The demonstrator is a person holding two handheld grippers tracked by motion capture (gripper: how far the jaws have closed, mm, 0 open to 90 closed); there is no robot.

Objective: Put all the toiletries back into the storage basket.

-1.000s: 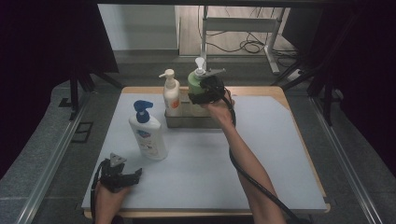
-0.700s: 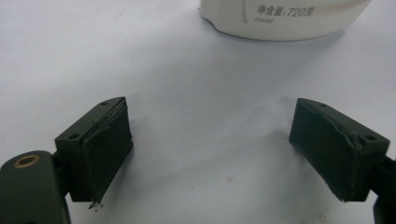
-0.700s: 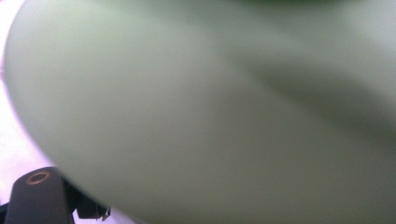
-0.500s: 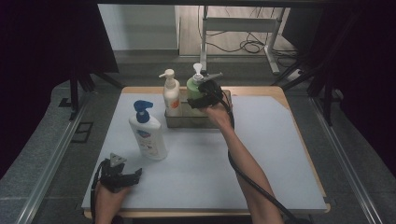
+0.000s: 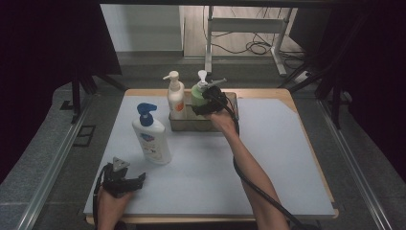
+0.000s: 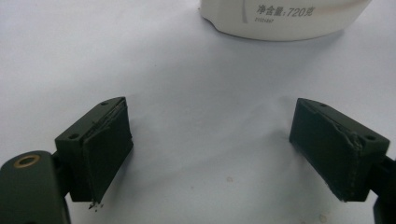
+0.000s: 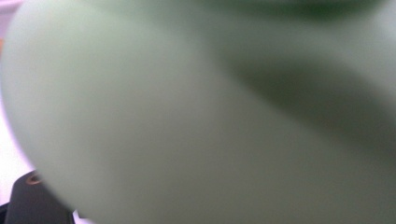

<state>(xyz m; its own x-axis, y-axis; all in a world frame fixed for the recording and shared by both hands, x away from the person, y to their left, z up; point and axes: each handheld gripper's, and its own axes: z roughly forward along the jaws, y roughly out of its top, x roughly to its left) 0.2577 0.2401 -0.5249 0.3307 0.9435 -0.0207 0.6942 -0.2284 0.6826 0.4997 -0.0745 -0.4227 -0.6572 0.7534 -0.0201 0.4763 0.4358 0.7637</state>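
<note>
The green bottle (image 5: 198, 94) is a pale, milky green with a white pump head, and in the right gripper view (image 7: 187, 112) that same soft green is plain and unpatterned. Beside it, the cream bottle (image 5: 175, 96) carries an orange patch on its label under a white pump. The white bottle (image 5: 152, 139) has a bright blue pump and a blue mark on its front (grey print runs along its base (image 6: 285, 16) in the left gripper view). The tray (image 5: 189, 123) is a see-through grey. Both grippers, left gripper (image 5: 122, 179) and right gripper (image 5: 210, 98), are black. The bench (image 5: 282, 158) is pale lilac-grey with a light wood edge.
</note>
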